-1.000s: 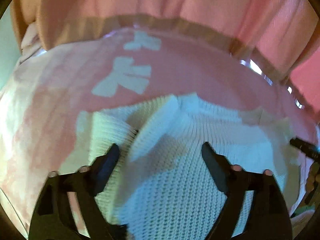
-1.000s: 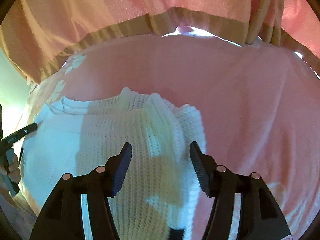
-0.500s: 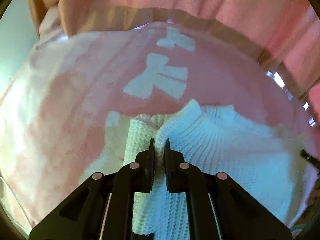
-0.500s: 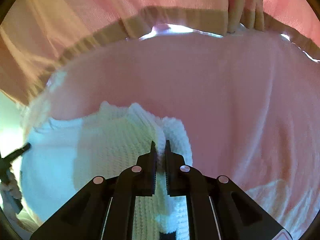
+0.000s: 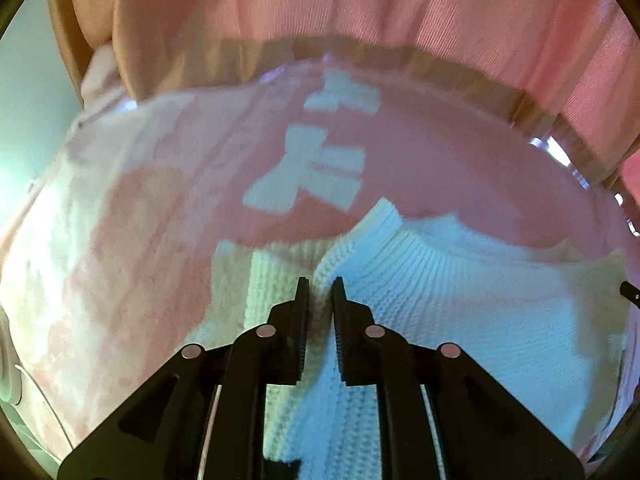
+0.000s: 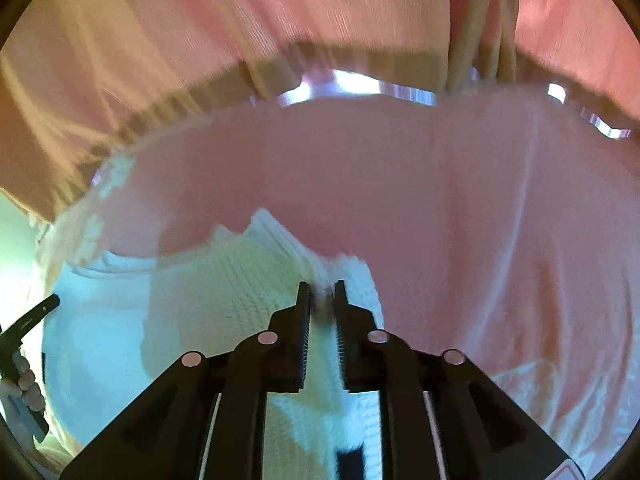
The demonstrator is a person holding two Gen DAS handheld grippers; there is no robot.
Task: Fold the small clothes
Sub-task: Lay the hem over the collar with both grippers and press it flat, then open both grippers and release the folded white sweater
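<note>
A small white knit sweater (image 5: 460, 304) lies on a pink bedspread (image 5: 140, 240). My left gripper (image 5: 321, 286) is shut on a raised fold of the sweater near its left shoulder, beside the ribbed neck. In the right wrist view the same sweater (image 6: 208, 300) spreads to the left, and my right gripper (image 6: 322, 290) is shut on a pinched ridge of knit at its right shoulder. Both pinched folds stand up between the jaws.
The bedspread carries white bow prints (image 5: 312, 176) beyond the sweater. A pink curtain (image 6: 280, 20) hangs behind the far edge. The other gripper's tip and the holding hand (image 6: 24, 344) show at the left edge of the right wrist view.
A second ago both grippers were open over the sweater. Both have closed on folds of knit at the shoulders, and the views have shifted slightly forward.
</note>
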